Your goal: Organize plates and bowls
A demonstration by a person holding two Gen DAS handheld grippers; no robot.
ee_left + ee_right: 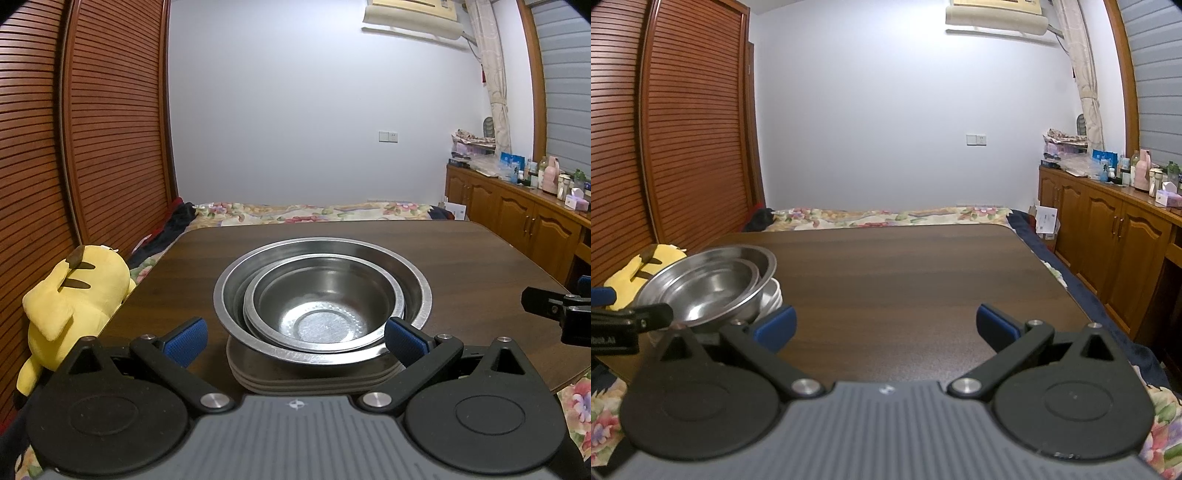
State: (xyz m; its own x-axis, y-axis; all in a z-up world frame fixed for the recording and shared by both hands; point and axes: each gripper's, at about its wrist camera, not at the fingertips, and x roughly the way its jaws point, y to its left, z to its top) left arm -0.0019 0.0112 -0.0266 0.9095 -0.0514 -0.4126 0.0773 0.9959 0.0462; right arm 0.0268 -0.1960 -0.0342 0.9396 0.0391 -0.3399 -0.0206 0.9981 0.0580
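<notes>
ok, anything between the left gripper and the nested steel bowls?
Nothing visible. The left gripper is open, its blue pads either side of the near rim of the nested stainless steel bowls, which sit on a stack of flat grey plates on the dark wooden table. The right gripper is off to the side, open.

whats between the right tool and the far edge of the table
Only bare tabletop: in the right wrist view the right tool is open over dark wood. The nested steel bowls sit off to its left, outside that stretch.
</notes>
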